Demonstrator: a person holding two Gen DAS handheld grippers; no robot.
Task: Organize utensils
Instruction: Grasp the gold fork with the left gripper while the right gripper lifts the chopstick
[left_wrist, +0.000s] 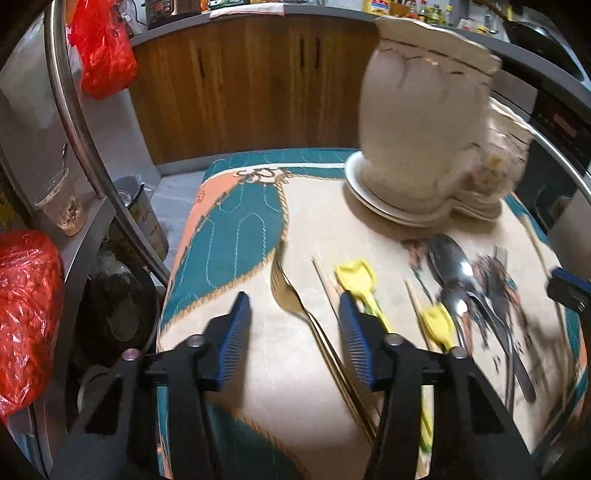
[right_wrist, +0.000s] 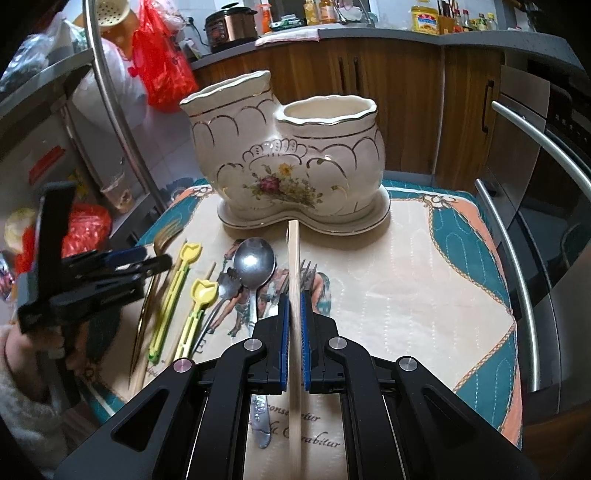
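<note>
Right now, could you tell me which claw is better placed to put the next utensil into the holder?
Right. The right claw is already shut on a wooden chopstick whose tip points at the ceramic holder. The left claw is open and empty above the gold fork.

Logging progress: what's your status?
Right gripper shut on chopstick, aimed at holder. Left gripper open over fork. Nothing in the way.
</note>
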